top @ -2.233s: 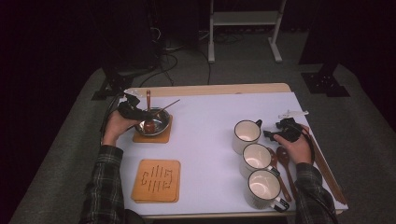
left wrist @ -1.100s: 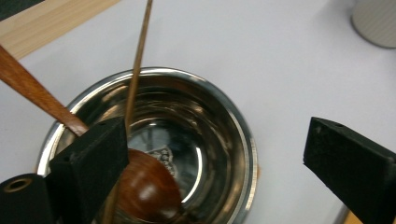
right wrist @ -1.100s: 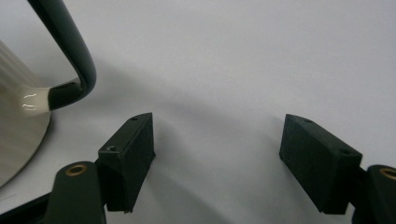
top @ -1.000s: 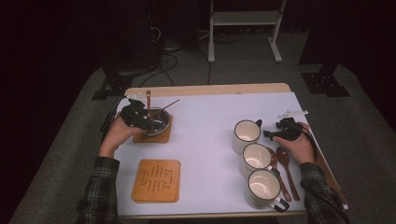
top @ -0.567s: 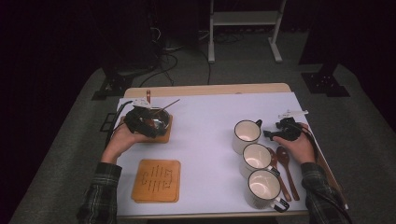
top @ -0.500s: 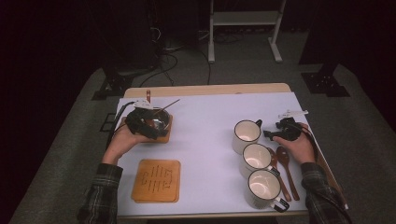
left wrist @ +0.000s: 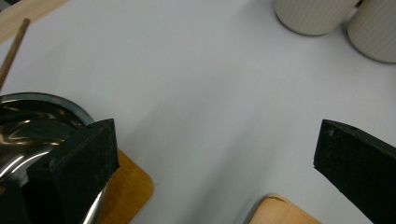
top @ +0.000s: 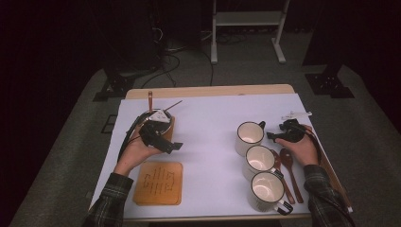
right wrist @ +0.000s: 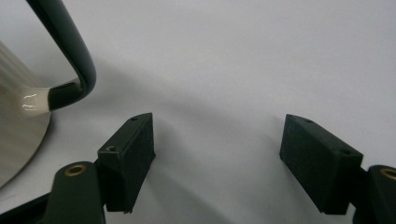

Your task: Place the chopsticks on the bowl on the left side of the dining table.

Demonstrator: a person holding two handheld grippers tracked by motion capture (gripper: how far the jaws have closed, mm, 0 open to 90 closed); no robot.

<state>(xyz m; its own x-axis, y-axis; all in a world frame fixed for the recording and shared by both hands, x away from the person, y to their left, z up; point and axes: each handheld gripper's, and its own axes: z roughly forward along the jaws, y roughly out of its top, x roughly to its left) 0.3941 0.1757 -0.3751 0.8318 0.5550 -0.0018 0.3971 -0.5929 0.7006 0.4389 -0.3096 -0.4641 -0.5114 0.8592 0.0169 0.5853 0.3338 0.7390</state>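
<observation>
Left gripper point(top: 174, 146), jaws wide and empty, points right; bowl point(left wrist: 32, 121) lies just left, mugs point(top: 250, 137) far.

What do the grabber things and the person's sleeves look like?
Each hand holds a black gripper: the left gripper has a grey three-cornered plate on top and a black cable trailing back along the arm. The right gripper is black too. Their jaws end in square black foam pads. The sleeves are dark plaid.

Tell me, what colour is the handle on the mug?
The handle is black and shiny, on a cream mug. The right gripper view shows it best.
</observation>
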